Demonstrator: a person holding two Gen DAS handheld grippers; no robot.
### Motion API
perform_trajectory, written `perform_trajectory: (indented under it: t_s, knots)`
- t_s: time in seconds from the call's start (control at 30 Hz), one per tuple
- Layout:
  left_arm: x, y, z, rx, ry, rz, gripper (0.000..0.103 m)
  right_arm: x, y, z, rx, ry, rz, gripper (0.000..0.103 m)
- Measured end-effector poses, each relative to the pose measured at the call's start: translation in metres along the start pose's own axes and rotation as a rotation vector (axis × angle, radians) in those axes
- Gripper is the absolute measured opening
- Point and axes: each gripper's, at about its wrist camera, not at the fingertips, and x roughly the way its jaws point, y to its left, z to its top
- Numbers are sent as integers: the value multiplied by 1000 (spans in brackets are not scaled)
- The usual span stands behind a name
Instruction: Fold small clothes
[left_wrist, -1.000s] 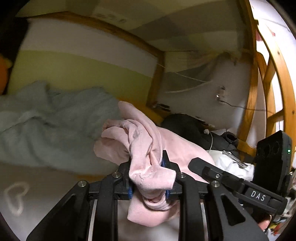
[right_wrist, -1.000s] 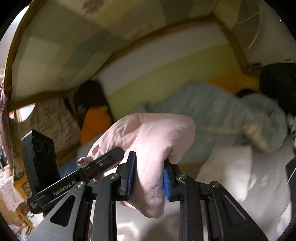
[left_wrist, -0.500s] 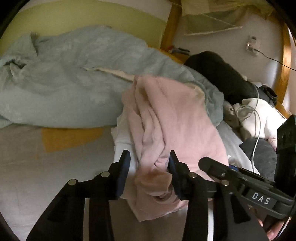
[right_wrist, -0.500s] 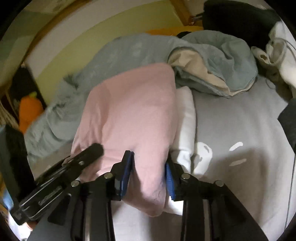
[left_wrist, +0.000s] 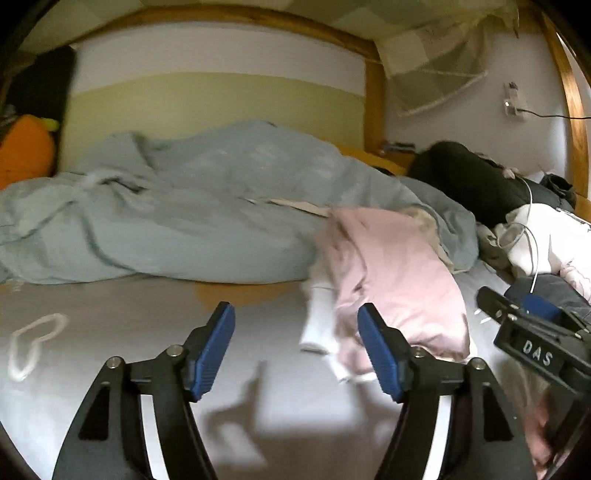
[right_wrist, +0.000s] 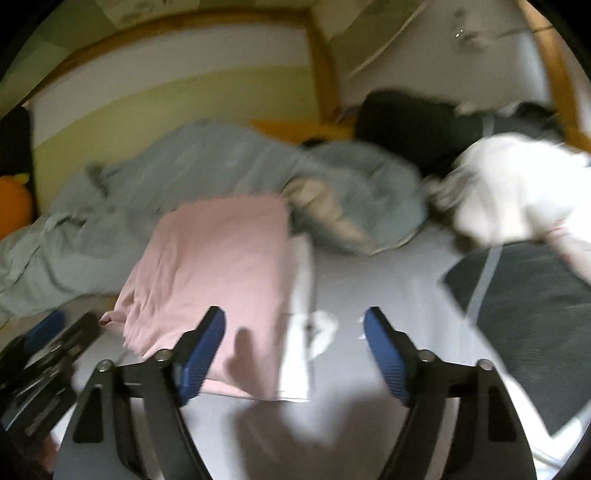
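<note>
A folded pink garment (left_wrist: 399, 280) lies on top of a folded white garment (left_wrist: 317, 317) on the grey bed sheet. It also shows in the right wrist view (right_wrist: 218, 280), with the white garment (right_wrist: 299, 295) sticking out on its right side. My left gripper (left_wrist: 295, 347) is open and empty, just in front and left of the pink garment. My right gripper (right_wrist: 293, 350) is open and empty, over the near edge of the stack. The right gripper's body (left_wrist: 532, 350) shows at the right of the left wrist view.
A crumpled light blue duvet (left_wrist: 192, 206) lies behind the stack. A pile of dark and white clothes (right_wrist: 498, 192) sits at the back right, and a dark grey garment (right_wrist: 524, 317) lies to the right. An orange plush (left_wrist: 22, 151) is at far left. A wooden bed frame (left_wrist: 373, 99) borders the bed.
Both grippers held the pink garment, lowered it onto the white garment on the bed, then opened and pulled back from it.
</note>
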Motion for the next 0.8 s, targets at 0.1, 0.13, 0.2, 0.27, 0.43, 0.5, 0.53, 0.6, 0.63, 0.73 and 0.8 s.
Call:
perform_trajectory:
  t_s: [0.1, 0.13, 0.2, 0.27, 0.43, 0.5, 0.53, 0.6, 0.63, 0.73, 0.8]
  knots:
    - [-26, 2, -7, 31, -46, 43, 88, -18, -1, -7, 14, -17, -61, 87]
    - [-33, 0, -9, 47, -52, 60, 92, -22, -1, -9, 18, -13, -65, 92]
    - [-45, -1, -12, 66, -84, 79, 100, -32, 0, -15, 18, -2, -29, 99]
    - [-57, -3, -12, 64, -143, 99, 103, -41, 1, -17, 6, -35, -24, 102]
    - [-51, 8, -9, 19, -122, 96, 103, -54, 21, -20, -76, -89, -42, 102]
    - [-49, 11, -9, 3, -105, 92, 103, -55, 25, -22, -95, -82, -41, 102]
    - [-49, 12, -10, -1, -105, 92, 103, -54, 26, -22, -99, -82, -41, 102]
    - [-52, 12, -11, 2, -116, 92, 103, -55, 28, -22, -108, -87, -46, 102]
    - [-53, 11, -11, 8, -119, 94, 103, -55, 29, -22, -112, -91, -49, 102]
    - [-52, 6, -11, 32, -119, 104, 103, -54, 32, -22, -126, -90, -52, 102]
    - [-53, 3, -11, 42, -124, 114, 103, -53, 34, -22, -136, -89, -57, 102]
